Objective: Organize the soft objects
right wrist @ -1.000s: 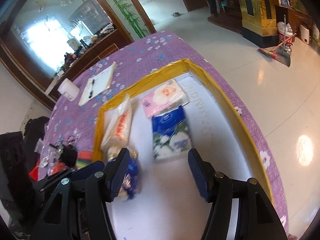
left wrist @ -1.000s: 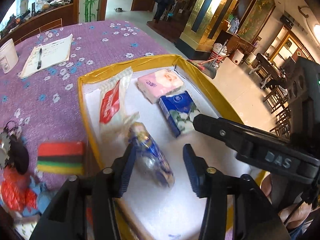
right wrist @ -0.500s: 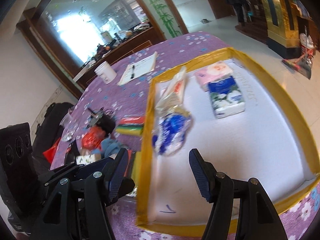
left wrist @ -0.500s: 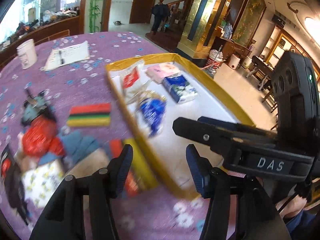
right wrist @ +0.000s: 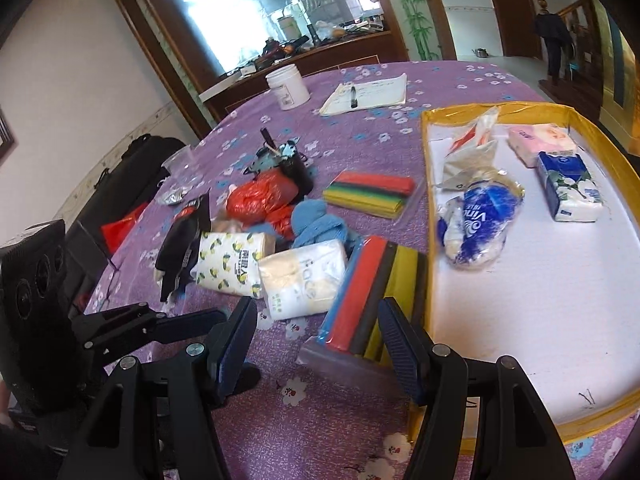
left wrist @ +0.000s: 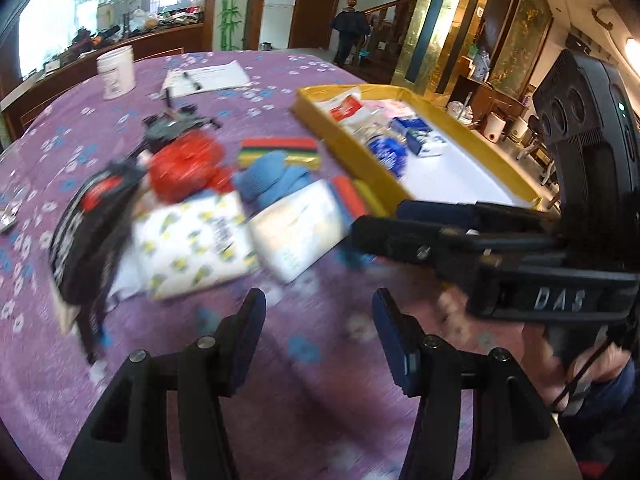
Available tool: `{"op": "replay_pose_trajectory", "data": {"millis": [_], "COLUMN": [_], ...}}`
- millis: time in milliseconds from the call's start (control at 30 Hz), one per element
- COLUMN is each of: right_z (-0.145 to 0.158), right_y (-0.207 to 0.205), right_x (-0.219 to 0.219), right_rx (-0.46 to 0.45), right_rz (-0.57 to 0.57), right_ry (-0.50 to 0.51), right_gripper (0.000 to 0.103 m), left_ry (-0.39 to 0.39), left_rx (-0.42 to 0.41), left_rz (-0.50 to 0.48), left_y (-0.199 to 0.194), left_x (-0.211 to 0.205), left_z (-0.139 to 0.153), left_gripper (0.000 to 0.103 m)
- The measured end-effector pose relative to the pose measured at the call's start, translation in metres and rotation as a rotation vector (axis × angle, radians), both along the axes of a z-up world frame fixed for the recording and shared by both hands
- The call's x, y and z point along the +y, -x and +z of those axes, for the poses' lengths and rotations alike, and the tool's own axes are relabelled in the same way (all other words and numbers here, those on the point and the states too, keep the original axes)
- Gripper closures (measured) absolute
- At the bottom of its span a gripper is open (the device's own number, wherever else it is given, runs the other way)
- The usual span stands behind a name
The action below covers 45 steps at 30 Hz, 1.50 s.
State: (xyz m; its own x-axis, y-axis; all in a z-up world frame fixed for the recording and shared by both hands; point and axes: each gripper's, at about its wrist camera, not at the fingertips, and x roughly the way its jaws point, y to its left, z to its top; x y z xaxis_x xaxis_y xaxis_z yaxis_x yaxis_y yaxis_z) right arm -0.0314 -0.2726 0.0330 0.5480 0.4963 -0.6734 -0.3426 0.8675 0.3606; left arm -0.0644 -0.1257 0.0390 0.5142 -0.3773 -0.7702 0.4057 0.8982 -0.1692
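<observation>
Room: pale wall [right wrist: 80, 92] on one side, large dark-framed window [right wrist: 256, 8] with strong daylight behind a cluttered wooden sideboard [right wrist: 320, 52]. Bamboo-painted panel [right wrist: 412, 12] beside a brown door [left wrist: 316, 4]. Glossy light floor [right wrist: 508, 66]. Gold-faced columns [left wrist: 436, 28] and what looks like a stair rail [left wrist: 384, 4], blurred. A person [right wrist: 554, 40] stands far off.

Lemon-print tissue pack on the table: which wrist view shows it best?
The right wrist view: the lemon-print tissue pack is sharp there, its pattern and lettering visible, lying beside a white tissue pack. The left wrist view shows it closer but smeared by motion blur.
</observation>
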Motion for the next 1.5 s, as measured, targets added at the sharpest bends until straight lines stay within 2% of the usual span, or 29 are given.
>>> {"op": "replay_pose_trajectory", "data": {"millis": [267, 333, 433, 500, 633, 700, 767, 900, 1033, 1100, 1133, 1167, 1233, 1433, 1500], "right_z": [-0.011, -0.014, -0.009, -0.011, -0.013, -0.014, -0.015, -0.015, -0.015, -0.015, -0.015, -0.015, -0.015, -0.015, -0.013], "right_y": [0.012, 0.02, 0.032, 0.032, 0.029, 0.028, 0.028, 0.028, 0.028, 0.027, 0.027, 0.026, 0.027, 0.027, 0.03], "right_x": [0.022, 0.033, 0.044, 0.051, 0.053, 0.051, 0.049, 0.049, 0.047, 0.047, 0.046, 0.046, 0.046, 0.046, 0.05], "right_rx": [-0.057, -0.093, -0.161, -0.172, -0.157, -0.145, -0.142, -0.138, -0.133, -0.127, -0.126, -0.125, -0.127, -0.127, -0.126], "right_rz": [0.066, 0.092, 0.154, 0.18, 0.212, 0.211, 0.213, 0.217, 0.217, 0.219, 0.218, 0.217, 0.217, 0.227, 0.252], "right_ry": [0.057, 0.097, 0.121, 0.152, 0.14, 0.125, 0.115, 0.115, 0.106, 0.101, 0.099, 0.097, 0.098, 0.1, 0.1], "right_gripper": [0.033, 0.028, 0.028, 0.028, 0.028, 0.028, 0.027, 0.027, 0.027, 0.027, 0.027, 0.027, 0.027, 0.027, 0.027], "left_ry": [-0.021, -0.024, -0.017, -0.022, -0.051, -0.086, -0.095, -0.107, -0.133, -0.154, -0.155, -0.167, -0.165, -0.058, -0.069], "left_rx": [-0.049, -0.059, -0.072, -0.098, -0.148, -0.157, -0.152, -0.056, -0.036, -0.032, -0.017, 0.006, 0.011, 0.076, 0.082], "left_rz": [0.07, 0.1, 0.135, 0.15, 0.203, 0.239, 0.235, 0.211, 0.154, 0.188, 0.2, 0.226, 0.278, 0.436, 0.478], "left_y": [0.01, 0.009, 0.008, 0.007, -0.002, -0.013, -0.026, -0.063, -0.075, -0.08, -0.082, -0.084, -0.079, -0.031, -0.015], "left_x": [0.047, 0.059, 0.076, 0.086, 0.107, 0.117, 0.124, 0.127, 0.112, 0.109, 0.11, 0.111, 0.117, 0.145, 0.153], "left_z": [0.003, 0.006, 0.013, 0.02, 0.03, 0.031, 0.03, 0.011, -0.002, -0.007, -0.009, -0.011, -0.01, 0.0, -0.005], "left_gripper": [0.047, 0.045, 0.044, 0.043, 0.027, 0.024, 0.02, 0.019, 0.019, 0.024, 0.046, 0.053, 0.057, 0.057, 0.057]}}
